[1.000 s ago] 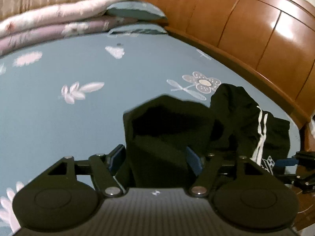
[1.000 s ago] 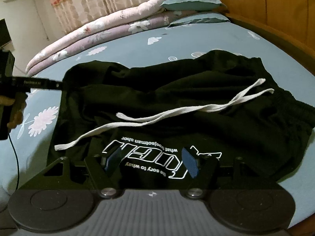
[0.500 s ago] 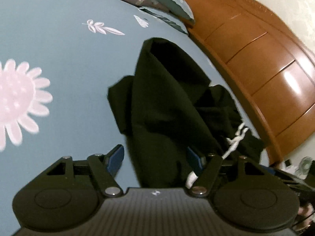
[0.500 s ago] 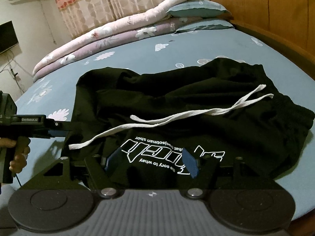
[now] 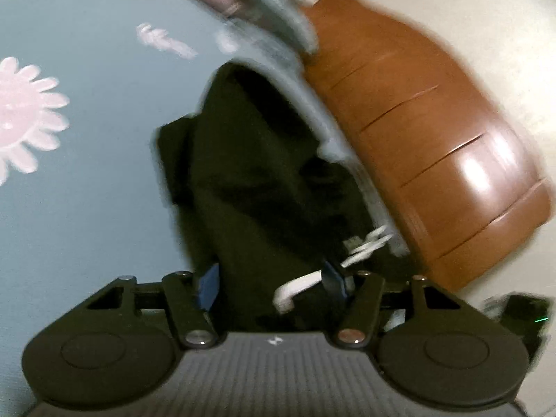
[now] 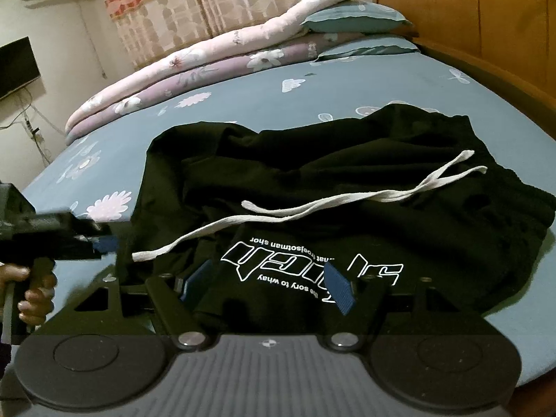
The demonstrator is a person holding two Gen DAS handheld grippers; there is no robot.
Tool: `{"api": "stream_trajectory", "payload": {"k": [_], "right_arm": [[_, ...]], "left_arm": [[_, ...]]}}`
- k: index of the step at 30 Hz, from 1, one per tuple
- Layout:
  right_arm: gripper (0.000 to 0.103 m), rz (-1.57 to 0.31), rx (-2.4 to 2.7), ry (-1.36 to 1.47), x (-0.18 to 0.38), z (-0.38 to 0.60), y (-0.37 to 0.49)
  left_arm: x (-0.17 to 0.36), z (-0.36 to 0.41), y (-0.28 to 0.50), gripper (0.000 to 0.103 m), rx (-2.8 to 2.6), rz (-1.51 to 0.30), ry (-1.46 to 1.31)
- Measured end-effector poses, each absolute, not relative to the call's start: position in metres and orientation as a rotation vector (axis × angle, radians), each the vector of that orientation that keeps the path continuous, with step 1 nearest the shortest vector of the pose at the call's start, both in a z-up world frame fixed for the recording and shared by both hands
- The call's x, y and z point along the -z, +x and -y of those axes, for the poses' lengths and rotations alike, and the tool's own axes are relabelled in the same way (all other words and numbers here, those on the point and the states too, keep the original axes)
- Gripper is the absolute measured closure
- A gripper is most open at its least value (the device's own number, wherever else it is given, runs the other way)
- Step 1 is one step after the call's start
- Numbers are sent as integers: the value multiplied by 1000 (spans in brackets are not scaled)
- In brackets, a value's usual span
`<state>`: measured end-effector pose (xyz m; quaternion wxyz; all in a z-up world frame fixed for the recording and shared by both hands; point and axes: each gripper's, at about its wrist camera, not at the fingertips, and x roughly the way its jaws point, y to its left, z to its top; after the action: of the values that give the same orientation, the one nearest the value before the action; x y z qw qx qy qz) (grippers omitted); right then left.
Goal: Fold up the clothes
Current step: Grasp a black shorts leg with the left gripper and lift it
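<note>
Since earlier, we are lowering left hand-held gripper (image 5: 269, 283), jaws closing around black shorts (image 6: 312, 187) edge; right hand-held gripper (image 6: 267, 286) holding jaws apart over printed fabric

A bed fills the scene, its blue-grey sheet (image 6: 365, 93) printed with pale flowers and leaves. Along the right side runs a glossy brown wooden headboard (image 6: 486, 14), catching a bright reflection. At the far end lie rolled pink and lilac floral quilts (image 6: 215, 59) and teal pillows (image 6: 354, 21). Behind them hang patterned beige-and-red curtains (image 6: 194, 7). On the far left, a pale wall (image 6: 66, 41) carries a dark screen (image 6: 15, 66) with loose cables below.
</note>
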<state>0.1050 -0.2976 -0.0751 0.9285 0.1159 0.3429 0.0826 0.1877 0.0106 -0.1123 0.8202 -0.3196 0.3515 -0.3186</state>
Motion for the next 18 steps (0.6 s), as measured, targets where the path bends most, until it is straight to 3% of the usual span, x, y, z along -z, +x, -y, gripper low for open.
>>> {"api": "stream_trajectory", "payload": {"k": [6, 8, 10, 11, 16, 18], "right_arm": [[28, -715, -183, 230, 78, 292, 108], [28, -717, -189, 227, 79, 291, 109], [28, -718, -198, 223, 80, 290, 109], [28, -717, -201, 222, 80, 290, 109], [28, -716, -213, 217, 81, 288, 110], [28, -720, -215, 217, 82, 287, 112]], "left_arm": [[123, -8, 197, 44, 667, -773, -636], [131, -9, 200, 48, 660, -793, -650], [140, -11, 204, 62, 650, -809, -684], [145, -12, 206, 64, 645, -817, -701], [130, -14, 194, 66, 725, -677, -722], [137, -9, 200, 66, 690, -750, -678]]}}
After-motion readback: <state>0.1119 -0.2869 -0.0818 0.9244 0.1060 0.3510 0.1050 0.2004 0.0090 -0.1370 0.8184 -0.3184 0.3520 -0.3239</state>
